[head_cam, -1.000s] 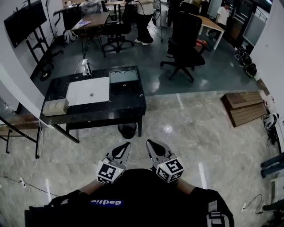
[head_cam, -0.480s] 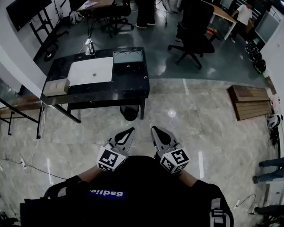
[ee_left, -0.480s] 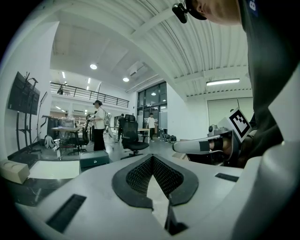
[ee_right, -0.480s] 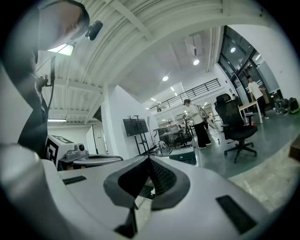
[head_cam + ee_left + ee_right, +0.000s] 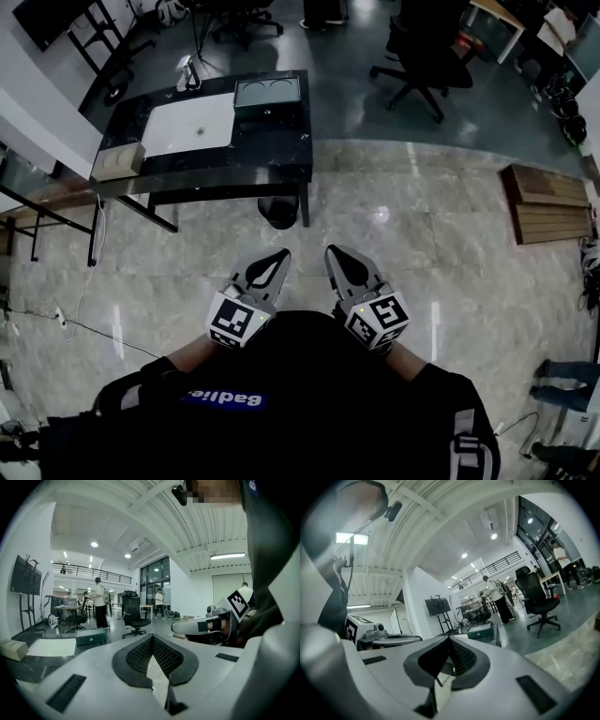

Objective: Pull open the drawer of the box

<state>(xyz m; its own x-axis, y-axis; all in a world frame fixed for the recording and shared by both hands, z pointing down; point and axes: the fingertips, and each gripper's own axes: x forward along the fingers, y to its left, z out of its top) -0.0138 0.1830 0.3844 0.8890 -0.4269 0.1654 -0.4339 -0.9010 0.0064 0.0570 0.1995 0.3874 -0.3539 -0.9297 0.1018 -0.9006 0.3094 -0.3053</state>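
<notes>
Dark box (image 5: pixel 267 91), two round recesses on top, on black table (image 5: pixel 267 145).

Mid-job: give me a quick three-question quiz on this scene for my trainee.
1. True or false: the left gripper and right gripper are both shut and empty.
2. In the head view, the dark box sits on the table: A) right of the white sheet; B) left of it; C) on it.
3. Has either gripper reached the dark box?
Key: 1 true; 2 A; 3 no, both hang over the floor, short of the table.
</notes>
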